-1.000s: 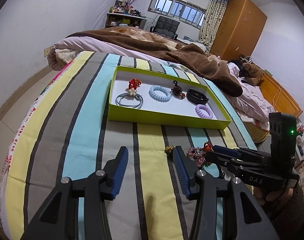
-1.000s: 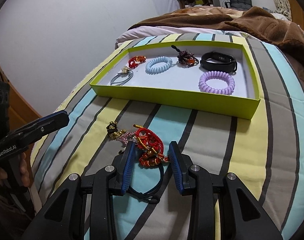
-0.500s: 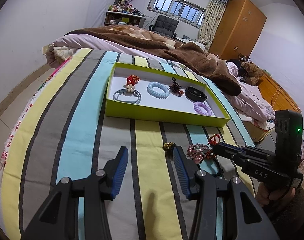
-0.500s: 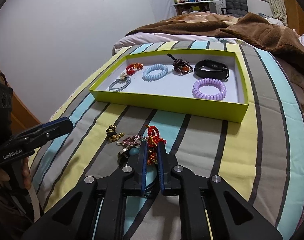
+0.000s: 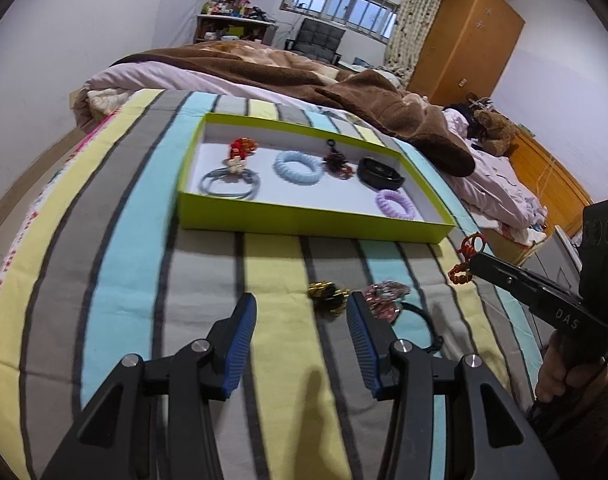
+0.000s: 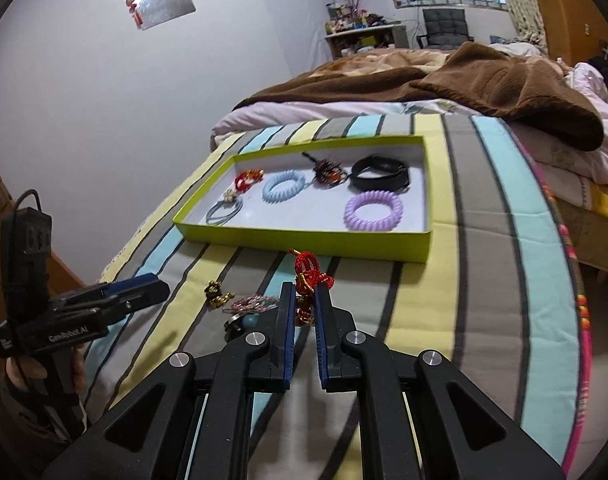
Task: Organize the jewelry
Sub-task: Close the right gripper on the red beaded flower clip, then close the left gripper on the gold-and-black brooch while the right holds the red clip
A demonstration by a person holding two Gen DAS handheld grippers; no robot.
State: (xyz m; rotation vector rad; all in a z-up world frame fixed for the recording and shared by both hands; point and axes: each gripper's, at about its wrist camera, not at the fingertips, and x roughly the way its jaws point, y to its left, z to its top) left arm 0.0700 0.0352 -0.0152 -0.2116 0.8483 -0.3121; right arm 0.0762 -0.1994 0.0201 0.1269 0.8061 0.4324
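My right gripper point(image 6: 304, 294) is shut on a red knotted cord ornament point(image 6: 310, 272), lifted just above the striped bedspread; the left wrist view shows the ornament point(image 5: 470, 246) dangling from the right gripper's tips. My left gripper point(image 5: 301, 310) hovers open over the bedspread with nothing between its fingers. Beside it lie a small gold piece point(image 5: 328, 292) and a pink beaded piece point(image 5: 384, 294). Farther back, the lime-green tray point(image 6: 304, 238) holds a lilac coil band point(image 6: 374, 210), a blue coil band point(image 6: 283, 186), a black wristband point(image 6: 380, 170), a grey hair tie point(image 6: 223, 210) and other small pieces.
A brown blanket point(image 6: 504, 80) is bunched on the bed beyond the tray. A black hair loop point(image 5: 420, 316) lies under the pink piece. The bed's right edge point(image 6: 576, 280) drops off close to the tray. A wooden wardrobe point(image 5: 464, 40) and desk stand by the far wall.
My right gripper closed on the red cord ornament and lifted it off the bedspread toward the tray. The left gripper stayed open, nearly still.
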